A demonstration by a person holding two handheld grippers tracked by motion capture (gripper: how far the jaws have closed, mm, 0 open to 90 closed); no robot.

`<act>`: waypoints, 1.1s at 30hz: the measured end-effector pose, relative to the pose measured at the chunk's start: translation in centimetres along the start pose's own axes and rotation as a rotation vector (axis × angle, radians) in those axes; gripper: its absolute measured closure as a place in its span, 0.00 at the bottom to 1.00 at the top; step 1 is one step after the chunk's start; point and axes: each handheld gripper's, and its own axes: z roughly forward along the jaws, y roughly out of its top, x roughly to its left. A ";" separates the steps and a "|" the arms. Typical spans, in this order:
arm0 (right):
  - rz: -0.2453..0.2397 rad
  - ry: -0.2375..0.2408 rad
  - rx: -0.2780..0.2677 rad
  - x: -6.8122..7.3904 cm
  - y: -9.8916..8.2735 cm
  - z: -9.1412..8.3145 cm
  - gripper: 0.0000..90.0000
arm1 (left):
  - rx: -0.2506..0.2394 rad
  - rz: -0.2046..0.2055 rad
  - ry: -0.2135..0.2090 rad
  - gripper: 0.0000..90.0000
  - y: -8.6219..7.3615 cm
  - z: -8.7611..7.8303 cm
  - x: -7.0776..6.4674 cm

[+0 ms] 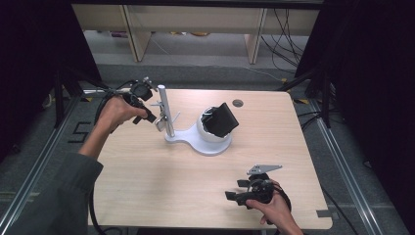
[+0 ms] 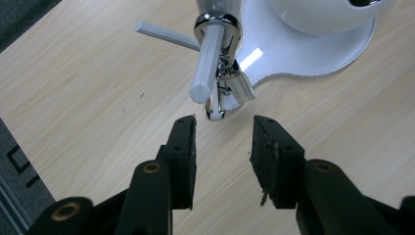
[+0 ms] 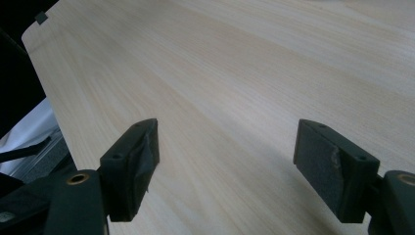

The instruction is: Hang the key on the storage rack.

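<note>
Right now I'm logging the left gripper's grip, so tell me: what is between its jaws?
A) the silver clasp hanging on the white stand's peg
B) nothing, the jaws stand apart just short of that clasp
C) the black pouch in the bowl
B: in the left gripper view the left gripper has open jaws over bare table, with the silver clasp just beyond the tips, on the white stand.

The stand (image 1: 198,139) sits mid-table (image 1: 147,181), its post (image 1: 165,110) left of its bowl (image 1: 208,132).
</note>
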 end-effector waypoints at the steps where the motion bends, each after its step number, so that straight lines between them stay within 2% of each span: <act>1: 0.003 0.000 0.000 0.0 0.0 0.0 0.29 | 0.002 0.008 0.002 0.66 -0.1 -0.1 0.0; 2: 0.001 -0.005 -0.001 0.0 0.0 0.0 0.29 | 0.003 0.016 0.004 0.65 -0.2 -0.1 -0.1; 5: -0.007 -0.004 -0.004 0.1 0.0 0.0 0.29 | -0.011 -0.009 -0.017 0.63 -0.7 0.0 -0.2; 6: -0.005 -0.004 -0.004 0.1 0.0 0.0 0.29 | -0.003 0.002 -0.016 0.62 -0.8 0.0 -0.1; 8: -0.005 -0.005 -0.006 0.1 0.0 0.0 0.29 | -0.022 -0.021 -0.019 0.60 -1.1 0.3 -0.2; 10: -0.014 -0.008 -0.006 0.1 0.0 0.0 0.29 | -0.034 -0.024 -0.028 0.57 -1.4 0.3 -0.2; 12: -0.011 -0.009 -0.008 0.1 0.1 -0.1 0.29 | -0.037 -0.020 -0.036 0.55 -1.6 0.3 -0.2; 15: -0.008 -0.003 -0.006 0.1 0.0 0.0 0.29 | -0.043 -0.037 -0.041 0.49 -2.0 0.4 -0.3; 16: 0.012 -0.005 -0.001 0.1 0.0 0.0 0.29 | -0.047 -0.037 -0.042 0.48 -2.1 0.4 -0.4; 17: -0.001 -0.001 -0.003 0.0 0.0 0.0 0.29 | -0.044 -0.030 -0.053 0.46 -2.2 0.3 -0.5; 18: -0.003 -0.011 -0.005 0.0 0.0 0.0 0.29 | -0.055 -0.041 -0.059 0.45 -2.3 0.2 -0.6; 26: -0.003 0.006 -0.003 -0.1 0.0 0.1 0.29 | -0.061 -0.035 -0.062 0.37 -3.6 0.3 -0.7; 27: -0.007 -0.004 -0.001 -0.1 0.1 0.1 0.29 | -0.059 -0.038 -0.065 0.37 -3.8 0.4 -0.7; 30: -0.003 0.010 -0.002 -0.1 0.0 0.2 0.29 | -0.062 -0.041 -0.086 0.37 -4.3 0.5 -1.0; 31: 0.011 0.004 0.003 0.0 0.0 0.1 0.29 | -0.057 -0.031 -0.084 0.36 -4.4 0.5 -1.1; 32: -0.008 -0.005 -0.006 -0.2 0.0 0.1 0.29 | -0.061 -0.027 -0.087 0.35 -4.5 0.5 -1.2; 33: -0.006 -0.006 -0.016 -0.2 0.0 0.1 0.29 | -0.068 -0.026 -0.087 0.35 -4.7 0.4 -1.3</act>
